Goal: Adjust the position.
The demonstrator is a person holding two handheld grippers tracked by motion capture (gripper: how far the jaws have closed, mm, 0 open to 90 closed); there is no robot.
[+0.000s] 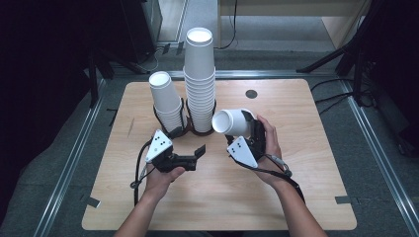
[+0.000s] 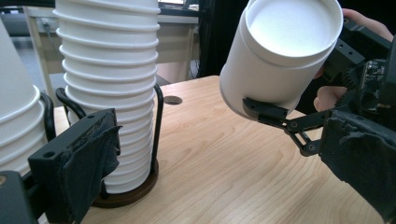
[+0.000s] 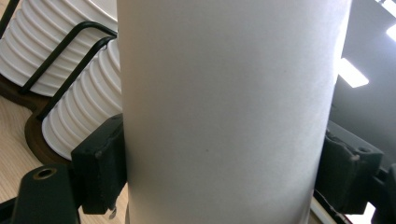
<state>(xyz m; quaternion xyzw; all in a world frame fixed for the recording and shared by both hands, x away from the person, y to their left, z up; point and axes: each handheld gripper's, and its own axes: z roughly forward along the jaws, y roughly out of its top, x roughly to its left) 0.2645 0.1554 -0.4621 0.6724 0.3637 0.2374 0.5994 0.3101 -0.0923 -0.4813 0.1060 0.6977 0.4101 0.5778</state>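
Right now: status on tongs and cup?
Right tongs shut on white cup, held tilted above table. Left tongs open, empty. Two cup stacks ahead; path unobstructed.

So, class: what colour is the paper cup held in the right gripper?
White, the paper cup is plain with no print; the left gripper view shows it best.

White cup (image 1: 232,122), black tongs (image 1: 253,129), light wood-grain table (image 1: 296,163).

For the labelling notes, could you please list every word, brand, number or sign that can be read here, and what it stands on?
None: no readable text anywhere.
Held cup: plain white, no print.
Tall cup stack and short cup stack: plain white.
Grey plates on the left gripper and right gripper: only small dark dots, no letters or numbers.
Table: bare wood.
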